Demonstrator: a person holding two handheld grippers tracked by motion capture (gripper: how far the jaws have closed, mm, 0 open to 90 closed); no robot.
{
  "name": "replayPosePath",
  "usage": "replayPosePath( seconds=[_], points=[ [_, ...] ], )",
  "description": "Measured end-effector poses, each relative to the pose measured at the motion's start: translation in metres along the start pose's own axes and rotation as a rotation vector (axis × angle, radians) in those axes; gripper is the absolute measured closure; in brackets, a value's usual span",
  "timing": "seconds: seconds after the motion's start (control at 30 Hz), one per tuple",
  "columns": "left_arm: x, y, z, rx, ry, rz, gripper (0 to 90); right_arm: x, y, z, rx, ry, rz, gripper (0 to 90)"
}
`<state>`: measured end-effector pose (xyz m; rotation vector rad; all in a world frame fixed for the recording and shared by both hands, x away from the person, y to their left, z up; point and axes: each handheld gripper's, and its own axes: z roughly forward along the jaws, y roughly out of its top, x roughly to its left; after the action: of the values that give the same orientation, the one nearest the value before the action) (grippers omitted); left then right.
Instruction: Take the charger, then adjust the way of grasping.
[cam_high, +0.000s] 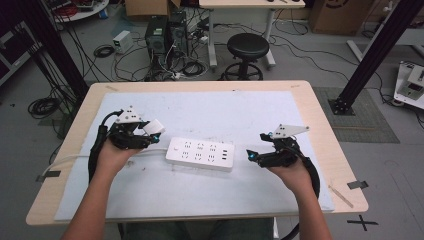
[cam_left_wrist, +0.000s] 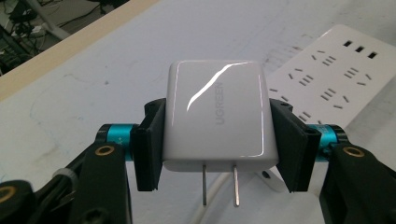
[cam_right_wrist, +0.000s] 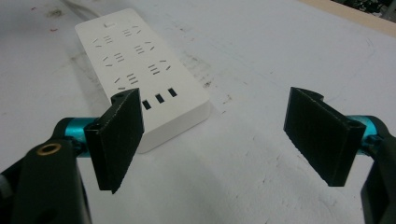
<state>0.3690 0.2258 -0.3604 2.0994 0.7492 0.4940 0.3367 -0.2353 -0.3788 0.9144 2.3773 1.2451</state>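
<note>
High view: two hands hold two claws over the tabletop (cam_high: 310, 107), one at each end of one white power strip (cam_high: 200, 154).

The left claw (cam_high: 156, 131), at the strip's left end and lifted above the white mat, is closed on one white charger (cam_left_wrist: 217, 114); its two prongs point down toward the camera. The right claw (cam_high: 256, 146), near the strip's right end, is wide open and holds nothing. Both forearms reach forward, angled toward the strip.
</note>
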Motion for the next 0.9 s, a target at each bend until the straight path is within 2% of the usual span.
replayPosePath(
  seconds=[0.2,0.33,0.4,0.43,0.53,0.57,0.67,0.77,0.8,0.9],
  points=[
    [-0.002,0.001,0.002,-0.013,-0.019,0.013,42.6,0.000,0.003,-0.001,0.000,-0.001,-0.002,20.6],
    [-0.004,0.001,0.002,-0.008,-0.016,0.025,42.5,0.000,0.004,-0.003,-0.005,-0.004,-0.010,20.6],
    [-0.008,0.002,0.004,-0.014,-0.031,0.036,42.5,0.000,0.004,-0.003,-0.005,-0.004,-0.010,20.6],
    [-0.015,0.002,0.005,-0.032,-0.057,0.066,42.5,0.002,0.007,-0.004,-0.007,0.009,-0.006,20.6],
    [-0.015,0.002,0.005,-0.032,-0.057,0.066,42.5,0.003,0.008,-0.003,-0.003,0.011,-0.004,20.6],
    [-0.027,-0.001,0.008,-0.052,-0.093,0.095,42.5,0.003,0.008,-0.003,-0.003,0.011,-0.004,20.6],
    [-0.038,-0.002,0.012,-0.071,-0.138,0.121,42.5,0.012,0.013,0.000,0.003,0.049,-0.011,20.6],
    [-0.038,-0.002,0.012,-0.071,-0.138,0.121,42.6,0.015,0.014,0.002,0.005,0.063,-0.020,20.6],
    [-0.052,-0.002,0.016,-0.100,-0.187,0.150,42.5,0.023,0.017,0.008,0.017,0.100,-0.011,20.6],
    [-0.066,-0.003,0.021,-0.128,-0.225,0.185,42.5,0.029,0.019,0.013,0.026,0.124,-0.013,20.6]
  ],
)
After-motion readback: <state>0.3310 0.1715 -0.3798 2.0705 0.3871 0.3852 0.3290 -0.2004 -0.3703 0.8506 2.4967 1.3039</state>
